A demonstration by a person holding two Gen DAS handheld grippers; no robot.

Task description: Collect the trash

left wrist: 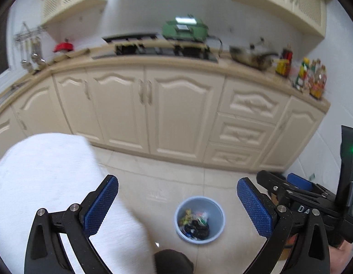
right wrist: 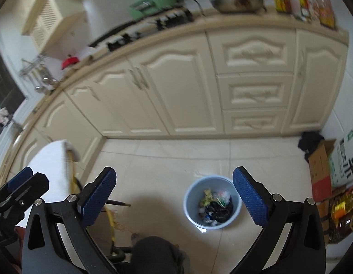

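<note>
Left gripper (left wrist: 177,202) spread wide, nothing between its pads; right gripper (right wrist: 174,191) likewise agape and bare. Below and just ahead, on the floor tiles (right wrist: 167,159): pale blue bin (left wrist: 199,219) holding crumpled trash (right wrist: 215,205). Farther off, cream cabinets (left wrist: 153,109).

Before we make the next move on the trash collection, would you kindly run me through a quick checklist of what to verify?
1. Left hand-held gripper open and holding nothing: ok.
2. Right hand-held gripper open and holding nothing: ok.
3. Bin upright on the floor, reachable from above: ok.
4. Room left in the bin: ok; the trash covers only its bottom.
5. Next piece of trash located: not ok; no loose litter stands out on the visible floor tiles.
6. What lies on the white-covered surface at the left: cannot tell; it is blurred and mostly out of frame.
</note>
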